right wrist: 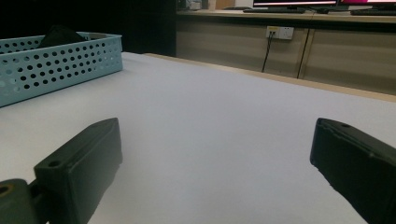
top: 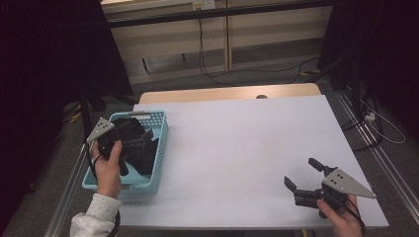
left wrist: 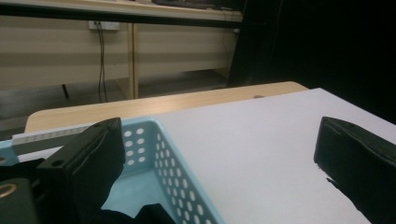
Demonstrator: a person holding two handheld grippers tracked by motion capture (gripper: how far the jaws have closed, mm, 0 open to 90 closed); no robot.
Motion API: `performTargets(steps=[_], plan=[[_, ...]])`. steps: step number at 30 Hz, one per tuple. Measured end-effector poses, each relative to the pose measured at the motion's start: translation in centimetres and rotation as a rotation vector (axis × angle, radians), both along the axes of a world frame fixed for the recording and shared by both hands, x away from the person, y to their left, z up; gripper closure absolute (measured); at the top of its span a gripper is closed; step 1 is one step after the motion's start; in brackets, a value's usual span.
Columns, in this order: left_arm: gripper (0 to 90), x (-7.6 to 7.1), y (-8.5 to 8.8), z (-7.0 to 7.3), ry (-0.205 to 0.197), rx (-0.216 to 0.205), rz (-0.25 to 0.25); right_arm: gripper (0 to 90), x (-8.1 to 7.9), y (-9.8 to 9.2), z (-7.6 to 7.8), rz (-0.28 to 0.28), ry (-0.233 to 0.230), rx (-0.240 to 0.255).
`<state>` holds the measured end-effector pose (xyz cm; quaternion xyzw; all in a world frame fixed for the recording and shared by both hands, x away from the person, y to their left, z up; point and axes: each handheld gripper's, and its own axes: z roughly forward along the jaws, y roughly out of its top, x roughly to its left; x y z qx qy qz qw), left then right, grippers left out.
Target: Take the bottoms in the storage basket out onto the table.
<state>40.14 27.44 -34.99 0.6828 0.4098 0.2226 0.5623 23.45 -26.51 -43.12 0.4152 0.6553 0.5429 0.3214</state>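
While the left gripper [top: 129, 140] hangs over the light blue basket [top: 160, 148] in the high view, its jaws sit right above the black cloth [top: 141, 155] piled inside, and from up here I honestly can't tell if the jaws touch the cloth or how far apart they are, since black on black just blends. The left hand [top: 106, 165] wraps the handle on the near side of that gripper, with the grey plate [top: 100, 129] sticking out to its left. Way off to its right, the right gripper [top: 301, 175] hovers low over the white table [top: 237, 143] with its jaws spread wide and nothing between them, and the right hand [top: 341, 217] holds it from behind. In the left gripper view, the jaws stand wide apart: the left one is over the inside of the basket [left wrist: 182, 186], the right one out over bare table [left wrist: 261, 149], and a bit of the cloth [left wrist: 135, 215] shows just under and between them near the bottom edge. In the right gripper view, the jaws are spread with only table [right wrist: 210, 140] ahead, and the basket [right wrist: 56, 65] sits far off to the front-left, with a dark hump of cloth [right wrist: 58, 35] poking above its rim.
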Motion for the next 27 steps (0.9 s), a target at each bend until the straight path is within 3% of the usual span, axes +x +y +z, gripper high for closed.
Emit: performTargets(steps=[7,8,13,19,27], plan=[[2.3,1.6,0.7,-1.1,0.054,0.01,0.057,2.0,0.0,0.0,0.0,0.001,0.001,-0.001],[2.4,2.0,0.9,-1.4,0.078,0.02,0.069,1.9,0.0,0.0,0.0,0.002,0.001,-0.001],[2.8,3.0,1.6,-1.9,0.104,0.031,0.119,1.9,0.0,0.0,0.0,0.002,0.001,-0.001],[3.1,3.6,2.3,-2.2,0.128,0.041,0.165,1.9,0.0,0.0,0.0,0.003,0.002,0.0],[3.6,4.3,2.7,-3.1,0.195,0.062,0.245,1.9,0.0,0.1,0.0,-0.001,0.003,0.002]])
